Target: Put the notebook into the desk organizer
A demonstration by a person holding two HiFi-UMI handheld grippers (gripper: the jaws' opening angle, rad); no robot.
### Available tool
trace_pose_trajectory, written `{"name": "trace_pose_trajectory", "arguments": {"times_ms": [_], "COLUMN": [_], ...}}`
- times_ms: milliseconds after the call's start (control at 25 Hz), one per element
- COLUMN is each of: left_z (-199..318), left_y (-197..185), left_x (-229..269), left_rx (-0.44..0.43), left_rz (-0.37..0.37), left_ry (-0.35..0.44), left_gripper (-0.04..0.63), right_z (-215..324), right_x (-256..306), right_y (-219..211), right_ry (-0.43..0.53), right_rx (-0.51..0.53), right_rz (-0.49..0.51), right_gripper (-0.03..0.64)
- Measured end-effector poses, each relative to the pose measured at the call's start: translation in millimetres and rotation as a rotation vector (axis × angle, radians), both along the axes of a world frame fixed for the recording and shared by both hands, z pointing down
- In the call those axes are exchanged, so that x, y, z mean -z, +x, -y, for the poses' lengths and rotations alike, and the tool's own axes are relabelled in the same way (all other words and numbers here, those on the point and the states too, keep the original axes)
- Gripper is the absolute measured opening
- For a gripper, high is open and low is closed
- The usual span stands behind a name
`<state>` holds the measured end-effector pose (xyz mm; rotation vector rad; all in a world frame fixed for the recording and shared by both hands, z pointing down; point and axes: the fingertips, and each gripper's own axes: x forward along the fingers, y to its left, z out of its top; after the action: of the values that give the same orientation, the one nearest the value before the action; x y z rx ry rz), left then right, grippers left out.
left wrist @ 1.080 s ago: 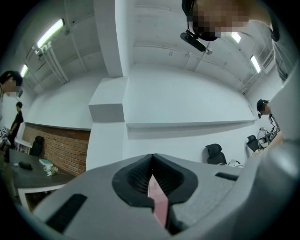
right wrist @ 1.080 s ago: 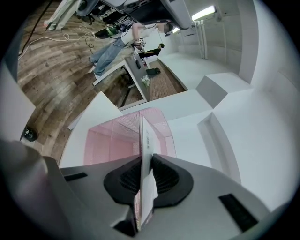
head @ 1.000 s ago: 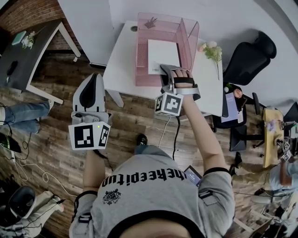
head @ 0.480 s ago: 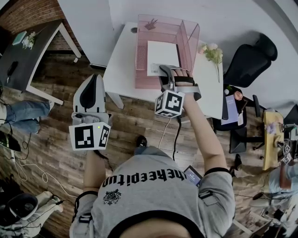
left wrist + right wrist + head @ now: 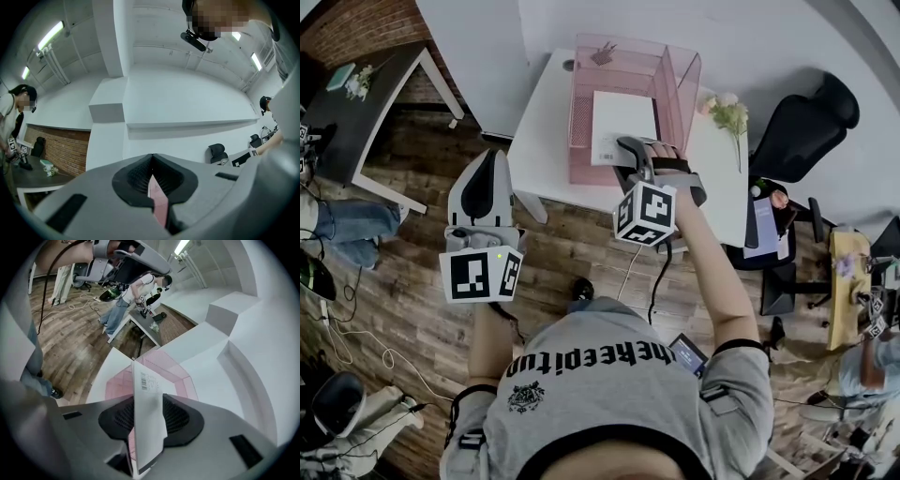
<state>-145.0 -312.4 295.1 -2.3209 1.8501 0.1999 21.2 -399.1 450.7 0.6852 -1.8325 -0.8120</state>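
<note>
Nearby, the left hand-held gripper (image 5: 490, 159) is idling clenched, out of the way. The right hand-held gripper (image 5: 630, 148) has just been opening its jaws around the notebook (image 5: 623, 122) — letting go, since it is already lying in the organizer (image 5: 581, 112) on the desk (image 5: 539, 141).

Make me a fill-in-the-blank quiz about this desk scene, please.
1. The desk organizer is made of ___ mesh.
2. The ___ notebook reaches into it.
3. Beside it on the table lie pale ___.
4. The left gripper hangs over the ___ floor, off the table.
Missing words: pink; white; flowers; wooden.
</note>
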Motion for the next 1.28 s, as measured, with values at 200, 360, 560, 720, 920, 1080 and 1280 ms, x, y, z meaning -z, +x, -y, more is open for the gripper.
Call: {"name": "trace_pose_trajectory", "arguments": {"times_ms": [200, 360, 560, 720, 920, 1080, 1280], "left_z": [2, 1, 0, 0, 1, 3, -2], "left_y": [7, 11, 12, 12, 12, 15, 13], "left_x": [-1, -1, -1, -1, -2, -5, -4], "left_rx": [-0.006, -0.01, -0.012, -0.015, -0.02, -0.026, -0.025], "left_rz": [0.003, 0.004, 0.004, 0.004, 0.007, 0.009, 0.012], "left_ry": [0.002, 0.001, 0.003, 0.002, 0.0, -0.003, 0.0], "left_gripper": [0.005, 0.005, 0.005, 0.005, 0.005, 0.005, 0.005], "right_z": [-6, -10, -17, -22, -29, -26, -21], "right_x": [-10, -18, -18, -16, -14, -11, -5], "right_y": [1, 3, 1, 0, 1, 2, 2], "right_ry": [0.009, 0.047, 0.06, 0.078, 0.107, 0.154, 0.19], "right_rx": [0.016, 0.019, 0.028, 0.031, 0.034, 0.025, -0.004], "right_rz": [-0.013, -0.043, -0.036, -0.027, -0.015, -0.022, -0.016], "right_gripper": [0.126, 0.133, 0.138, 0.14, 0.13, 0.044, 0.015]}}
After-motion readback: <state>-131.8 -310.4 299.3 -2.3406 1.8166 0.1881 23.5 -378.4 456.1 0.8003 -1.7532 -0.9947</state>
